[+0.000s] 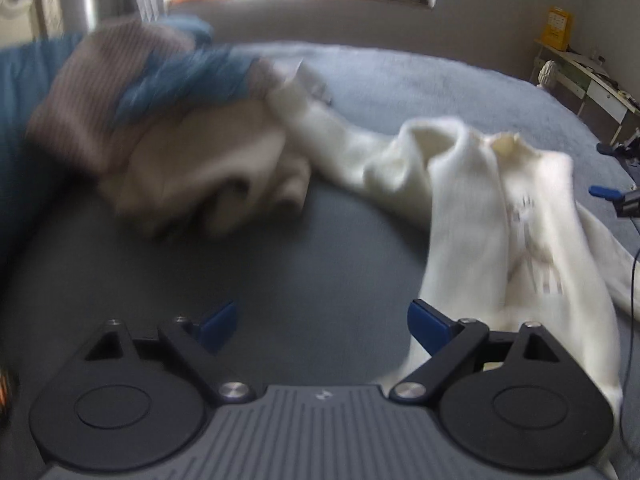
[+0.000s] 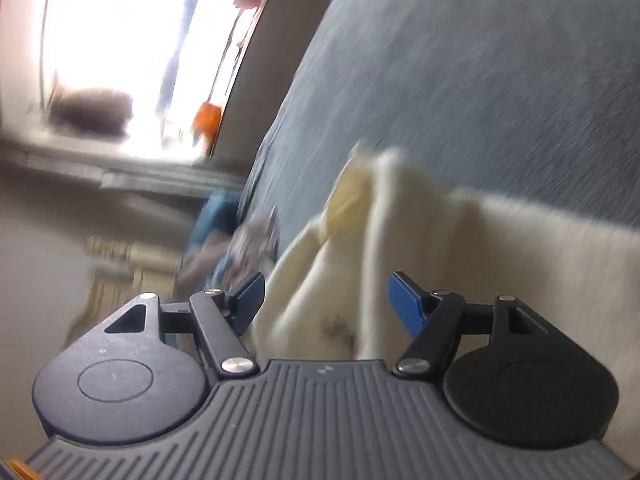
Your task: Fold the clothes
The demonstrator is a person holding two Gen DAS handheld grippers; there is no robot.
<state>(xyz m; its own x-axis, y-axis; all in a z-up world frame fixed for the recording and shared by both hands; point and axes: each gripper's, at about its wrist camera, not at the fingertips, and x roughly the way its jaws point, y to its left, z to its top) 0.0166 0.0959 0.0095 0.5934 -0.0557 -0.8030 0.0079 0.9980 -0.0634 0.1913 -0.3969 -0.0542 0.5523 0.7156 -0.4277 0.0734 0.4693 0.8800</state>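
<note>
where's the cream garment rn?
The cream garment lies bunched on the grey bed, right of centre in the left wrist view, beside the clothes pile; it also fills the right gripper gap.

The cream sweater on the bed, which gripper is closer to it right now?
Right. The right gripper has the cream sweater bunched between its open fingers; the left gripper sits beside it, over bare bed.

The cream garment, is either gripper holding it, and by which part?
Neither. Left gripper and right gripper are both open; the cream garment lies loose between the right one's fingers.
</note>
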